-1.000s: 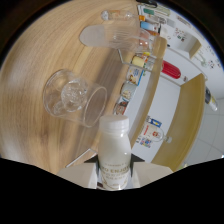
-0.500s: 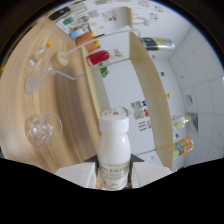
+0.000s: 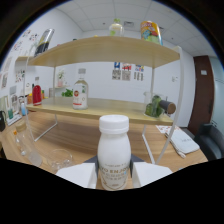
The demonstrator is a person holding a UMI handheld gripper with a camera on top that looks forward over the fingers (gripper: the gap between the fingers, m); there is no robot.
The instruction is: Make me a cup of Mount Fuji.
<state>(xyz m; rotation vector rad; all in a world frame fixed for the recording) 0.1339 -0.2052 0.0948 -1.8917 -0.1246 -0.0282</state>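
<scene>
A white plastic bottle (image 3: 114, 150) with a white cap stands upright between my two fingers, and my gripper (image 3: 114, 176) is shut on it. Its label shows faint lettering near the bottom. A clear glass cup (image 3: 61, 159) sits on the wooden table just left of the left finger. Beyond the fingers, on the lower wooden shelf, stands a clear bottle with a red label (image 3: 80, 90).
A two-level wooden shelf (image 3: 105, 52) on white legs stands ahead. A pale bottle (image 3: 116, 27) and a colourful can (image 3: 150, 32) rest on its top board. A green plant (image 3: 155, 107), a red container (image 3: 37, 94) and a white pad (image 3: 182, 141) are nearby.
The view has swung upright from a tilted look along the table to facing the shelf. The white bottle stays held between the fingers throughout.
</scene>
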